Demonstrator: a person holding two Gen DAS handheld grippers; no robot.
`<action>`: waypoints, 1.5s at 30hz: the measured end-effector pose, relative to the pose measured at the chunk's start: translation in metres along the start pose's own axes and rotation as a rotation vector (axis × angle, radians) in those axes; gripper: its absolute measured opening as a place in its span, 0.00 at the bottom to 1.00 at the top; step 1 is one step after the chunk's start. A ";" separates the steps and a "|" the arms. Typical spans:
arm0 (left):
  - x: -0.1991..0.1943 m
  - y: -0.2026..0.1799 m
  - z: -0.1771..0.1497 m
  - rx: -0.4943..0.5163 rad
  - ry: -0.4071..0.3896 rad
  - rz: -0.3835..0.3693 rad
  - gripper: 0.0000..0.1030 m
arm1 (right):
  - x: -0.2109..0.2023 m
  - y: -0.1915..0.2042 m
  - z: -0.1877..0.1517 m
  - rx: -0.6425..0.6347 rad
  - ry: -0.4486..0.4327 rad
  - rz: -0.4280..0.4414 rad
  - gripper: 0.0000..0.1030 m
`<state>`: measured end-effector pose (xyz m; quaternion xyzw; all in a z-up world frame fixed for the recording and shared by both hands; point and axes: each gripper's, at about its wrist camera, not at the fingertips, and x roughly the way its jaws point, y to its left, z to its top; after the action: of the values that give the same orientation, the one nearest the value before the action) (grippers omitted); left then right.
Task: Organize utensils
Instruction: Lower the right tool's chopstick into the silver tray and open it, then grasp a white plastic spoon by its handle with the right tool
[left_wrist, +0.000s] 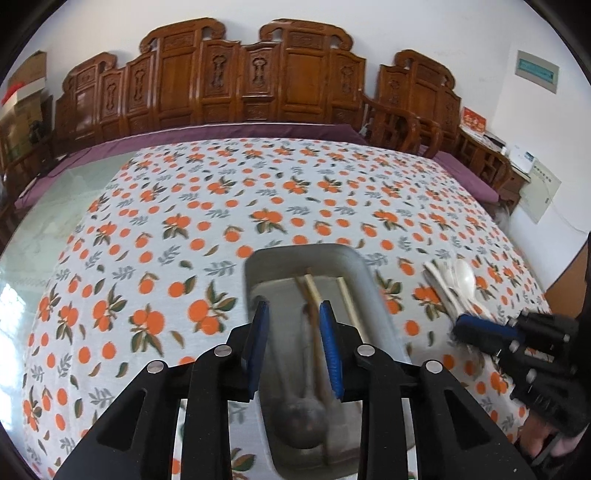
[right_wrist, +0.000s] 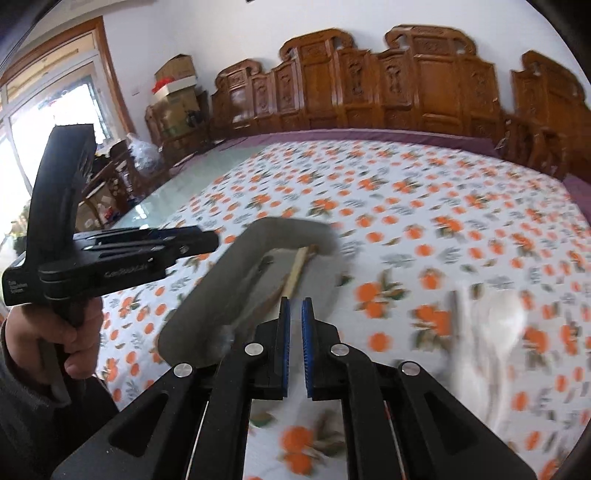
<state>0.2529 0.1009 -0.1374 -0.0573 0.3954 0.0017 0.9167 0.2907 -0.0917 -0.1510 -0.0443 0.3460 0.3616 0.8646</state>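
A grey metal tray (left_wrist: 354, 266) lies on the orange-print tablecloth and holds wooden chopsticks (left_wrist: 347, 295) and a dark wooden ladle (left_wrist: 299, 417). My left gripper (left_wrist: 293, 310) hovers over the tray, open and empty. White ceramic spoons (left_wrist: 458, 284) lie on the cloth right of the tray. My right gripper (right_wrist: 295, 306) is nearly shut with nothing between its pads, above the cloth between the tray (right_wrist: 236, 273) and the blurred white spoons (right_wrist: 495, 325). It also shows in the left wrist view (left_wrist: 476, 328), next to the spoons.
The tablecloth (left_wrist: 221, 206) covers a large glass-topped table with a purple border. Carved wooden chairs (left_wrist: 258, 77) line the far side. The left gripper's body and the hand holding it (right_wrist: 74, 266) are at the left of the right wrist view.
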 end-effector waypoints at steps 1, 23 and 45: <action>0.000 -0.004 0.000 0.002 0.000 -0.008 0.29 | -0.005 -0.006 0.001 0.002 -0.003 -0.016 0.09; 0.010 -0.082 -0.016 0.110 0.032 -0.109 0.48 | -0.004 -0.099 -0.050 0.094 0.107 -0.170 0.21; 0.011 -0.114 -0.029 0.165 0.052 -0.122 0.48 | 0.031 -0.109 -0.057 0.127 0.204 -0.163 0.27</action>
<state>0.2451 -0.0165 -0.1538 -0.0055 0.4138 -0.0881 0.9061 0.3454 -0.1724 -0.2324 -0.0542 0.4497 0.2612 0.8524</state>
